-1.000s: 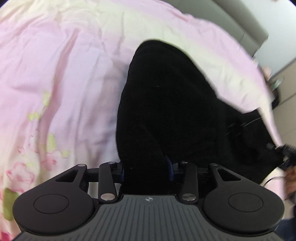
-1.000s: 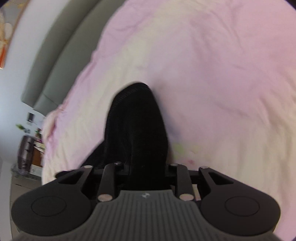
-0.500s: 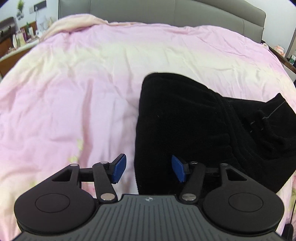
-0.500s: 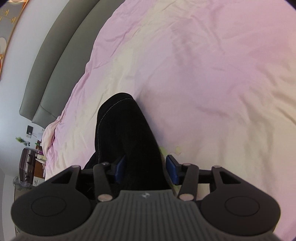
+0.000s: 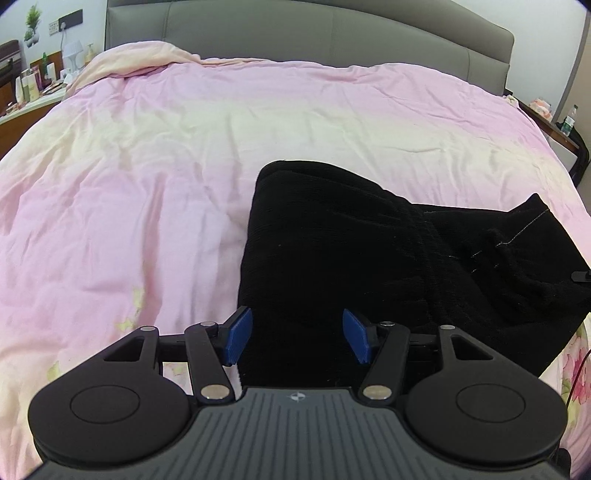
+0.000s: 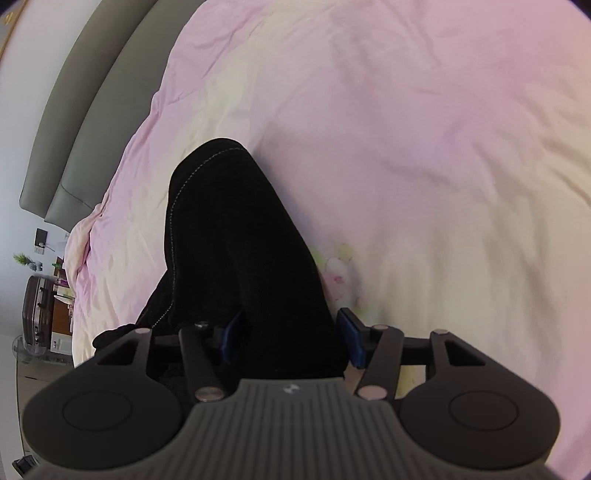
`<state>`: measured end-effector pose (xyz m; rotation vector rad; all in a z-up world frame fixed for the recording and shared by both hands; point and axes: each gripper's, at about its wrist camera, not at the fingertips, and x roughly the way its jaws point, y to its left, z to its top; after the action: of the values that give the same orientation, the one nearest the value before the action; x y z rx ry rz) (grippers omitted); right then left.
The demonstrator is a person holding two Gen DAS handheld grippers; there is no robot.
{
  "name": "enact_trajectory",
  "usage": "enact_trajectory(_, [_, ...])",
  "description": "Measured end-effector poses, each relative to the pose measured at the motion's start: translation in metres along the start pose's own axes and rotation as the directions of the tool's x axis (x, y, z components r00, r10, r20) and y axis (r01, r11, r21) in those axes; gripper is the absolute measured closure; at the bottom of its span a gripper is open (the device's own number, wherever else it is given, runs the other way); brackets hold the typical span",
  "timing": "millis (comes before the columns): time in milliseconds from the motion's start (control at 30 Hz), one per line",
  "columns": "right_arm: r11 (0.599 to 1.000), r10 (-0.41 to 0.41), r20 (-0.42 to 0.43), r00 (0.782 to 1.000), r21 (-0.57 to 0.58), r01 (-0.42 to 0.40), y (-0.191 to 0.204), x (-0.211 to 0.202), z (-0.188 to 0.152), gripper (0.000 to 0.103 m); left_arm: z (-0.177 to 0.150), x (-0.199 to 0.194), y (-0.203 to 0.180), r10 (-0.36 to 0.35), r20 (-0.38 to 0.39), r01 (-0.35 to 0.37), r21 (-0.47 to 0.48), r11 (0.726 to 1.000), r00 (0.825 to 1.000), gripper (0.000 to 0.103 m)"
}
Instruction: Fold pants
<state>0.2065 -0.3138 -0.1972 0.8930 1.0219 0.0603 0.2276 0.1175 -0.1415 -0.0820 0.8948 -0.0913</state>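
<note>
Pants folded on pink duvet

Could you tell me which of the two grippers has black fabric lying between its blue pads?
Both: the left gripper and right gripper stand open over the black pants.

A bed is covered by a rumpled pink duvet shading to pale yellow, with flower prints near its edges. A grey padded headboard is seen behind it. Bottles and a small potted plant are set on a side surface at the left. A dark suitcase is stood beside the bed.
</note>
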Motion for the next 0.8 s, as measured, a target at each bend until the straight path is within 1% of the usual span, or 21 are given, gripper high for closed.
enact_trajectory(67, [0.999, 0.011, 0.0, 1.0, 0.045, -0.011, -0.005, -0.001, -0.001, 0.047, 0.002, 0.0, -0.004, -0.006, 0.011, 0.006, 0.001, 1.0, 1.0, 0.036])
enact_trajectory(133, [0.991, 0.018, 0.014, 1.0, 0.132, -0.02, -0.014, -0.004, -0.005, 0.044, 0.002, 0.001, -0.008, -0.02, 0.02, 0.02, -0.006, 1.0, 1.0, 0.036])
enact_trajectory(200, [0.971, 0.039, 0.047, 0.998, 0.235, -0.049, -0.024, -0.01, -0.011, 0.044, 0.001, 0.004, -0.012, -0.029, 0.025, 0.03, -0.021, 0.999, 0.999, 0.036])
enact_trajectory(267, [0.947, 0.054, 0.076, 0.996, 0.313, -0.075, -0.029, -0.016, -0.016, 0.043, 0.0, 0.01, -0.017, -0.037, 0.014, 0.037, -0.061, 0.997, 0.999, 0.036])
enact_trajectory(367, [0.921, 0.058, 0.118, 0.991, 0.377, -0.099, -0.033, -0.025, -0.024, 0.042, 0.003, 0.013, -0.039, -0.066, 0.023, 0.067, -0.074, 0.995, 0.998, 0.036])
enact_trajectory(433, [0.908, 0.071, 0.127, 0.989, 0.403, -0.117, -0.036, -0.027, -0.03, 0.042, 0.007, 0.015, -0.065, -0.088, 0.043, 0.09, -0.047, 0.995, 0.995, 0.036])
enact_trajectory(500, [0.894, 0.094, 0.11, 0.99, 0.427, -0.132, -0.038, -0.023, -0.032, 0.042, 0.013, 0.019, -0.093, -0.112, 0.044, 0.112, -0.008, 0.994, 0.993, 0.036])
enact_trajectory(600, [0.895, 0.101, 0.099, 0.99, 0.425, -0.134, -0.037, -0.018, -0.03, 0.041, 0.021, 0.025, -0.142, -0.167, 0.057, 0.163, 0.063, 0.985, 0.984, 0.036])
enact_trajectory(700, [0.898, 0.109, 0.095, 0.989, 0.417, -0.139, -0.039, -0.015, -0.028, 0.04, 0.025, 0.03, -0.187, -0.288, 0.052, 0.277, 0.154, 0.948, 0.956, 0.036])
enact_trajectory(733, [0.897, 0.114, 0.093, 0.989, 0.417, -0.142, -0.039, -0.015, -0.028, 0.04, 0.025, 0.033, -0.2, -0.315, 0.045, 0.302, 0.183, 0.936, 0.948, 0.037])
enact_trajectory(800, [0.898, 0.122, 0.088, 0.989, 0.415, -0.148, -0.041, -0.013, -0.027, 0.04, 0.025, 0.038, -0.221, -0.331, 0.04, 0.314, 0.228, 0.922, 0.943, 0.041])
